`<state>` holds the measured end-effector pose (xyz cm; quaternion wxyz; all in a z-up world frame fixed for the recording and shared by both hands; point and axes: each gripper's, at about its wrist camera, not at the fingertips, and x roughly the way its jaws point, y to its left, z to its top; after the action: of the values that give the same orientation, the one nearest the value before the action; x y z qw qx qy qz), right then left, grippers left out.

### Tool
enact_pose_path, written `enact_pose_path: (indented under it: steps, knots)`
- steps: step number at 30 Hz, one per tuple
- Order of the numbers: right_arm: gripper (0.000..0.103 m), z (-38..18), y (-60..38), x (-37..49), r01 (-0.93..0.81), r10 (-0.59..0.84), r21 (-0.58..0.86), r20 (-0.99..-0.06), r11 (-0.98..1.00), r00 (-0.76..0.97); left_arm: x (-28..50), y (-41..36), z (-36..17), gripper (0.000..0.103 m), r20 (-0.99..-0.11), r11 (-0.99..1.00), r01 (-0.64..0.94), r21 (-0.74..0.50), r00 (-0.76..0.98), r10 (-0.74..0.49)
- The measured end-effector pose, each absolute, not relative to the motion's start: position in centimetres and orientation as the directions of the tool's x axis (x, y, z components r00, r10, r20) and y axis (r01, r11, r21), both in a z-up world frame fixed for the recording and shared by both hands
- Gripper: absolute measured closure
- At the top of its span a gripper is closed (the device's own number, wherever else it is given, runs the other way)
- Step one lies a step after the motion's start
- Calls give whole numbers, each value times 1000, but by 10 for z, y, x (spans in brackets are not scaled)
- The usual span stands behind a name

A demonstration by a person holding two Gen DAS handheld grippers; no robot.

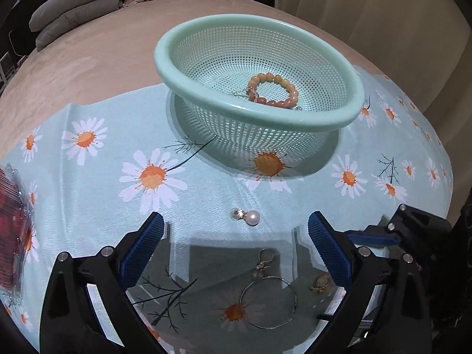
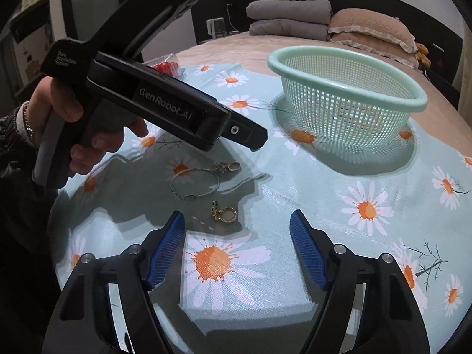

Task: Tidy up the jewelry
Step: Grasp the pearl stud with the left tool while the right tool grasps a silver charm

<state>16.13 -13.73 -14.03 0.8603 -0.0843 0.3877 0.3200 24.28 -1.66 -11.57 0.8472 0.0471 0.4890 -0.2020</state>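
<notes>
A mint green basket (image 1: pixel 321 122) stands on the daisy cloth and holds an orange bead bracelet (image 1: pixel 273 93). A pearl earring (image 1: pixel 246 216) lies just ahead of my open, empty left gripper (image 1: pixel 236 224). Below it, between the fingers, lie a silver hoop (image 1: pixel 268 302), a gold earring (image 1: pixel 264 261) and a gold ring (image 1: pixel 320 283). In the right wrist view my right gripper (image 2: pixel 237 221) is open and empty just behind the gold ring (image 2: pixel 225 214). The hoop (image 2: pixel 194 184), gold earring (image 2: pixel 227 166) and basket (image 2: pixel 348 100) lie beyond. The left gripper body hovers over them.
A clear box with red contents (image 1: pixel 13 230) sits at the cloth's left edge and also shows in the right wrist view (image 2: pixel 165 65). The cloth lies on a pink bed with pillows (image 2: pixel 368 32) and folded grey bedding (image 2: pixel 289 17) at the far end.
</notes>
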Motion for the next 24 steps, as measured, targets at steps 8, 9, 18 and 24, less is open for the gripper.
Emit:
enact_pose_path:
  steps: [8,9,18,24]
  knots:
    - [43,-145,-125,162,-614,442,51,-740,788,507,241,-42,-136,33,-878,883,457,-103,376,-297]
    - [47,-145,-126,163,-618,453,64,-740,783,497,239,-44,-137,35,-880,882,463,-84,382,-284]
    - [86,-143,-119,161,-644,482,96,-747,759,458,239,-33,-140,92,-875,895,432,-111,385,-295]
    - [87,-136,-130,159,-629,513,161,-743,761,430,233,-27,-136,92,-865,890,425,-167,370,-339]
